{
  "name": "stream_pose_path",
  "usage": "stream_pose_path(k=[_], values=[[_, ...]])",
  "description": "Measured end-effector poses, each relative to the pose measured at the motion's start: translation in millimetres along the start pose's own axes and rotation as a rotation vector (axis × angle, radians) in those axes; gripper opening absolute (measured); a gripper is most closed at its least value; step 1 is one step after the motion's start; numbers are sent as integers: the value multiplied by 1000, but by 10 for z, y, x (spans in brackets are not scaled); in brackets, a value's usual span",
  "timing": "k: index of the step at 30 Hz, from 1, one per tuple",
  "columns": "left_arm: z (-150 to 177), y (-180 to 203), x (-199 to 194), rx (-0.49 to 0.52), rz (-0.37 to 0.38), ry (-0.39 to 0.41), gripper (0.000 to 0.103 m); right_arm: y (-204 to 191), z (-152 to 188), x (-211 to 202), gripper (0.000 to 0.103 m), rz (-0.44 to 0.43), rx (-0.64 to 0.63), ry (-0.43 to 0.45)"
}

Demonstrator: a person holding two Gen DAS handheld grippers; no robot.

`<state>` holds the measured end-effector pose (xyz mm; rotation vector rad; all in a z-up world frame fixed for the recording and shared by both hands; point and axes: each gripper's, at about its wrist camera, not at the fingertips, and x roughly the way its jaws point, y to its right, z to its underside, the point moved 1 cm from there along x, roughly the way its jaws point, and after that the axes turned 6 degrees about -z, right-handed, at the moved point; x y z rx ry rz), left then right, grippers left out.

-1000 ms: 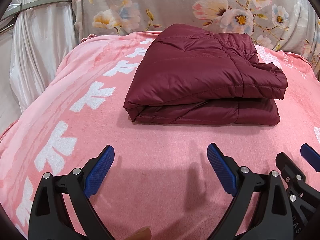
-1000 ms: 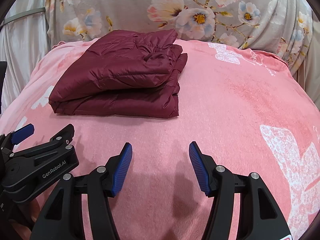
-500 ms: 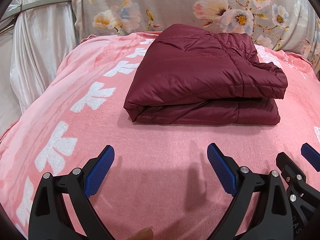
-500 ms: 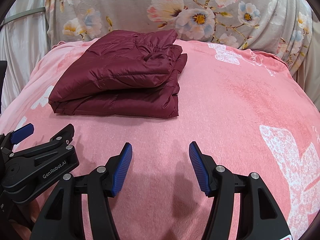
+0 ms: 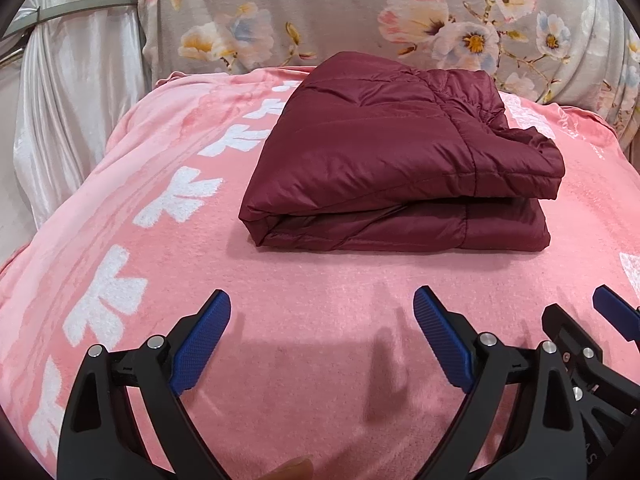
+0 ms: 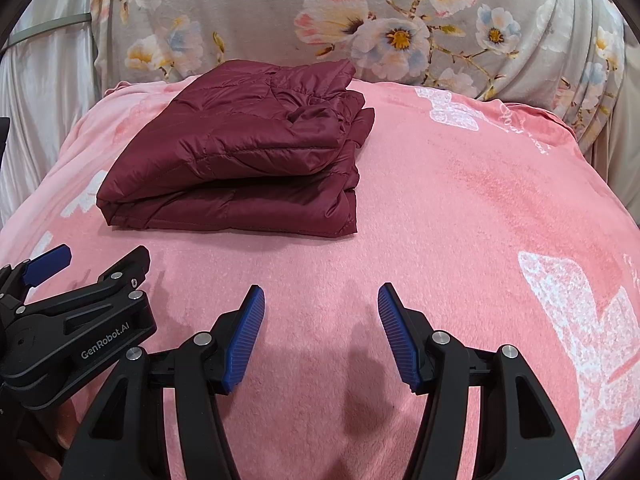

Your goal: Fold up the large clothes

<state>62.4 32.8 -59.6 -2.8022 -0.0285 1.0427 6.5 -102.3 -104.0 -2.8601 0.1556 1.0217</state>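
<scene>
A dark red quilted jacket [image 5: 400, 160] lies folded into a thick rectangular bundle on a pink blanket [image 5: 320, 300]; in the right wrist view the jacket [image 6: 240, 160] sits at the upper left. My left gripper [image 5: 322, 312] hovers open over the blanket in front of the bundle, nothing between its blue pads. My right gripper [image 6: 321, 304] is also open and empty, nearer than the jacket and to its right. Each gripper shows at the edge of the other's view: the right gripper [image 5: 600, 336] and the left gripper [image 6: 72, 304].
The pink blanket [image 6: 460, 200] with white flower prints covers a raised, rounded surface. A grey floral fabric [image 5: 360, 12] rises behind it. A pale satin curtain [image 5: 72, 100] hangs at the left. A fingertip [image 5: 294, 468] shows at the bottom edge of the left wrist view.
</scene>
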Motion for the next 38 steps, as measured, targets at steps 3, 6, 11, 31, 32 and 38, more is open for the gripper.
stream_pose_path(k=[3,6,11,31,32,38], values=[[2,10,14,0,0,-7,86,-2,1,1,58,0,0,0],[18,29,1,2,-2,-5,86,-3,2,1,58,0,0,0],[22,34,-1,3,-3,-4,86,-9,3,2,58,1,0,0],[34,73,-21,14,6,2,85,-5,-1,-2,58,3,-3,3],[37,81,-30,14,3,5,85,1,-2,-2,58,3,-3,3],[44,94,-68,14,-12,18,85,6,-16,-9,58,6,-8,6]])
